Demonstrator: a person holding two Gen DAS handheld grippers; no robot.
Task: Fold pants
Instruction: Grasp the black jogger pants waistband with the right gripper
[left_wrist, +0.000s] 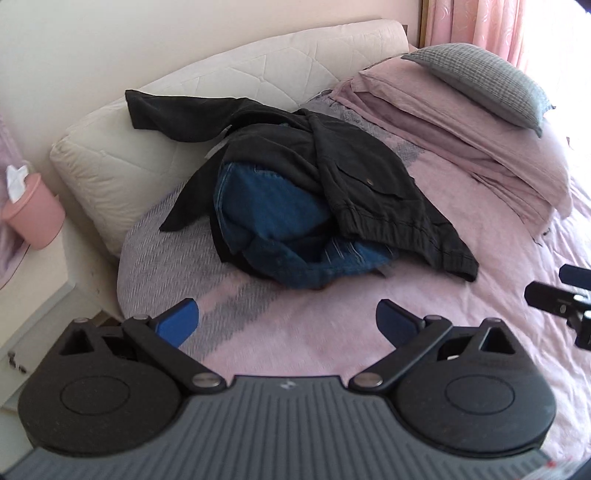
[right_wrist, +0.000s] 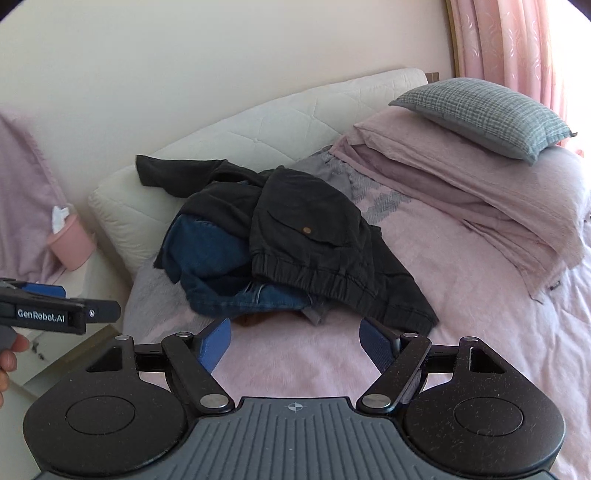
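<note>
Black pants with an elastic waistband and a buttoned pocket lie crumpled on top of a heap. Under them are blue jeans. The heap rests on a pink bed cover. My left gripper hovers open just short of the heap, nothing between its blue pads. My right gripper is open too, its tips close to the waistband's lower edge. Each gripper shows at the edge of the other's view.
A cream quilted headboard cushion stands behind the heap. Folded pink bedding with a grey pillow lies at right. A pink cup sits on a white bedside table at left.
</note>
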